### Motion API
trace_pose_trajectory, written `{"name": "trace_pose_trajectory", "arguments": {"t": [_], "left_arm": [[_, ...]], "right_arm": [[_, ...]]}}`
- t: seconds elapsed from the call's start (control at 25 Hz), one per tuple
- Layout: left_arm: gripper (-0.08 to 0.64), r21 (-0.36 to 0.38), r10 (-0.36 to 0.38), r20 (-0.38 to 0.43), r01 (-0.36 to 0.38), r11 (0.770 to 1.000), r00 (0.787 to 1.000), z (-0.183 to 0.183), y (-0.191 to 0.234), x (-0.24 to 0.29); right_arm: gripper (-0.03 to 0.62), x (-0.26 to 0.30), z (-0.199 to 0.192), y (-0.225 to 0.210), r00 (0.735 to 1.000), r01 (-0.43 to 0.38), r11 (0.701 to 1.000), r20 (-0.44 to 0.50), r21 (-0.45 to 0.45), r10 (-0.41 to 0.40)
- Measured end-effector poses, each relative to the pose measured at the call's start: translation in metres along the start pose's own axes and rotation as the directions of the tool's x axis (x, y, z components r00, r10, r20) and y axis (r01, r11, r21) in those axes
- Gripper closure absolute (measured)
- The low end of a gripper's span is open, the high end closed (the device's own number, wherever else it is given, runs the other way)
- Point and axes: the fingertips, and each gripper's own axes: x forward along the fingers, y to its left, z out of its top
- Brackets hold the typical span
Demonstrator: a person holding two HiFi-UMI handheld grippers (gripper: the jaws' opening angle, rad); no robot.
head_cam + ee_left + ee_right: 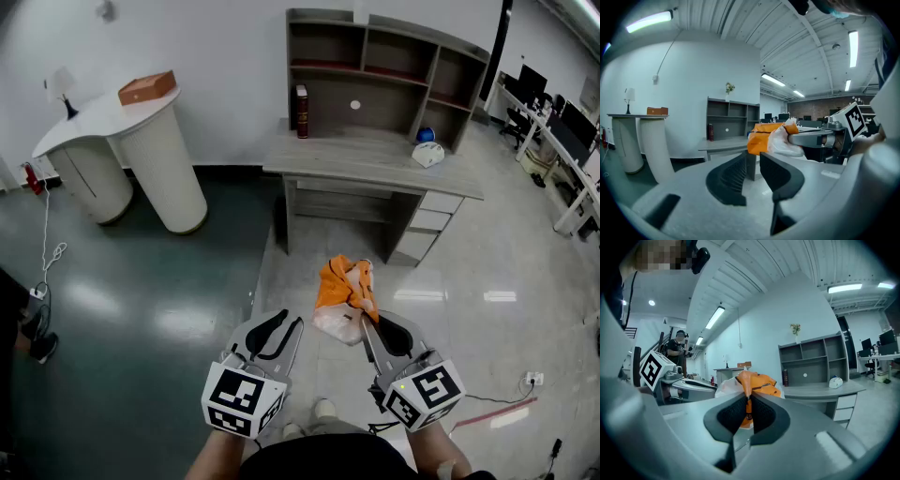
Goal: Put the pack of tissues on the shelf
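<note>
The pack of tissues (343, 291) is orange with loose white wrapping, and my right gripper (367, 325) is shut on its wrapping, holding it up above the floor. In the right gripper view the pack (758, 382) bulges out just past the pinched jaws of the right gripper (747, 403). My left gripper (284, 328) hangs beside it to the left, open and empty. In the left gripper view the left gripper (753, 158) shows a gap between its jaws, with the pack (765, 138) ahead to the right. The grey shelf unit (382, 67) stands on a desk (367, 165) ahead.
A dark red book (302, 111) stands at the shelf's left end; a white object (428, 155) and a blue ball (426, 134) sit at its right. A white curved counter (120, 127) with a brown box (147, 87) is at left. A cable (51, 253) trails on the floor.
</note>
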Motion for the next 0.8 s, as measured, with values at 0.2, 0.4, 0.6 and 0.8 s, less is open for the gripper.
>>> {"name": "trace_pose_trajectory", "arguments": {"t": [0.2, 0.4, 0.6, 0.8], "left_arm": [[0.485, -0.003, -0.009, 0.002, 0.009, 1.000, 1.000, -0.003, -0.005, 0.004], [0.485, -0.001, -0.002, 0.005, 0.002, 1.000, 1.000, -0.005, -0.006, 0.018], [0.485, -0.018, 0.013, 0.005, -0.013, 1.000, 1.000, -0.013, -0.008, 0.028], [0.485, -0.039, 0.038, -0.011, -0.038, 0.998, 0.999, -0.001, -0.008, 0.052]], "right_arm": [[0.584, -0.001, -0.006, -0.003, 1.000, -0.001, 1.000, -0.005, 0.007, 0.001], [0.584, 0.003, -0.010, -0.014, 1.000, -0.018, 1.000, 0.001, 0.005, 0.018], [0.584, 0.008, -0.019, -0.022, 0.999, -0.040, 0.999, -0.008, -0.008, 0.040], [0.584, 0.016, -0.012, -0.047, 0.997, -0.068, 0.998, -0.028, -0.012, 0.068]]}}
